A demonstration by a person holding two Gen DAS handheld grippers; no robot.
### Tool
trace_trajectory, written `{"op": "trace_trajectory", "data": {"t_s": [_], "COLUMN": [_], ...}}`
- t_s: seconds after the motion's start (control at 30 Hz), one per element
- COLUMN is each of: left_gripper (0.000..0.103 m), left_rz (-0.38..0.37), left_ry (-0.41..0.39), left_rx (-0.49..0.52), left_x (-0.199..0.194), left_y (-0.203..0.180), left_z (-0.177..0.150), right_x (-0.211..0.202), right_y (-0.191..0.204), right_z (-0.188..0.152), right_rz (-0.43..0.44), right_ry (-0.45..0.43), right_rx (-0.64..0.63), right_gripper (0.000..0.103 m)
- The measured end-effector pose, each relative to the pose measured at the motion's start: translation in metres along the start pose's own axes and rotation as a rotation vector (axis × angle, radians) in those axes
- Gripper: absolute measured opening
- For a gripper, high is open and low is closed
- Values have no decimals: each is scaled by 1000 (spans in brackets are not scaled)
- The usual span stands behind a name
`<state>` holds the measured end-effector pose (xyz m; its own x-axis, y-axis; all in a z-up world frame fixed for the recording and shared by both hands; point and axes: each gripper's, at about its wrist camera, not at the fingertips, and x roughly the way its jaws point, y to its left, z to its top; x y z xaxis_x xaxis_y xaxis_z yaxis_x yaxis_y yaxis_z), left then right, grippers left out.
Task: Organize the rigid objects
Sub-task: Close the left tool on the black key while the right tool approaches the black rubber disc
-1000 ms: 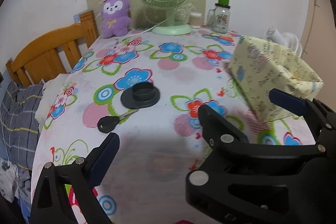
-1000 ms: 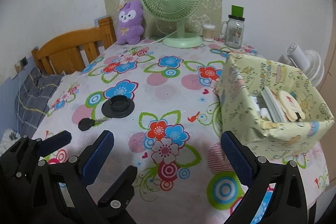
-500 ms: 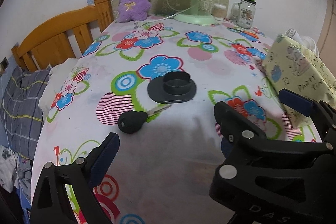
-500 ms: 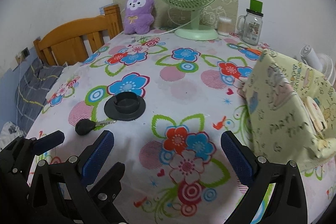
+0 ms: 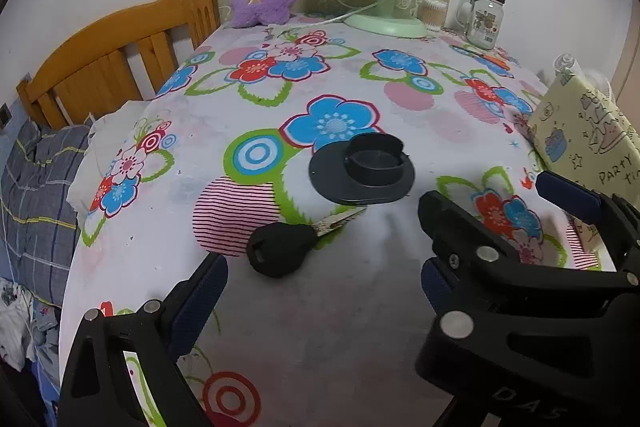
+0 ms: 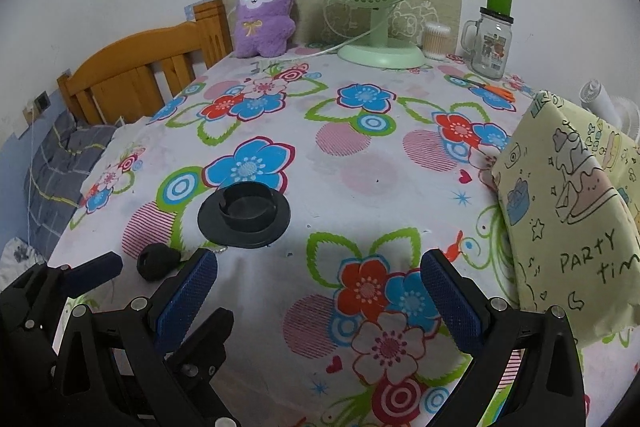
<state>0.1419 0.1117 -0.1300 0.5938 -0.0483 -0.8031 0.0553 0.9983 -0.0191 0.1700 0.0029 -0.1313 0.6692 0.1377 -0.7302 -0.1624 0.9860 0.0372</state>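
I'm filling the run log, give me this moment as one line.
left gripper: open, empty, near key | right gripper: open, empty | black disc: on table beside key | yellow box: right side

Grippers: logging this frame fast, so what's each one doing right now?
Left gripper: open, holding nothing, with the key lying just ahead of it.
Right gripper: open, empty, over the tablecloth.

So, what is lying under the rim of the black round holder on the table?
The metal blade of the key points toward the black round holder, and its tip reaches the rim's near edge. Whether the tip goes under it cannot be seen. The flowered tablecloth lies beneath both.
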Motion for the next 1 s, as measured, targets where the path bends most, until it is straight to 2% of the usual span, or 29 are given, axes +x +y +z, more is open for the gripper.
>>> {"op": "trace_trajectory", "data": {"t_s": [0.27, 0.33, 0.47, 0.53, 0.73, 0.9, 1.0], "left_gripper": [96, 86, 75, 62, 39, 38, 38], "left_rz": [-19, -15, -32, -29, -40, -54, -62], "left_ry": [9, 4, -4, -11, -27, -21, -21], "left_rx": [-16, -18, -7, 16, 27, 34, 26], "left_x": [7, 7, 7, 7, 8, 11, 13], "left_y": [10, 13, 14, 12, 15, 17, 20], "left_z": [3, 4, 6, 7, 9, 14, 17], "right_x": [10, 14, 19, 22, 32, 46, 53], "right_y": [6, 8, 13, 18, 26, 32, 34], "right_z": [5, 6, 10, 11, 18, 25, 29], "right_rz": [-1, -4, -6, -8, -6, 3, 12], "right_ry": [15, 21, 26, 28, 33, 61, 78], "right_rx": [-7, -10, -25, -46, -64, -82, -84], "right_gripper": [102, 102, 103, 103, 103, 102, 94]}}
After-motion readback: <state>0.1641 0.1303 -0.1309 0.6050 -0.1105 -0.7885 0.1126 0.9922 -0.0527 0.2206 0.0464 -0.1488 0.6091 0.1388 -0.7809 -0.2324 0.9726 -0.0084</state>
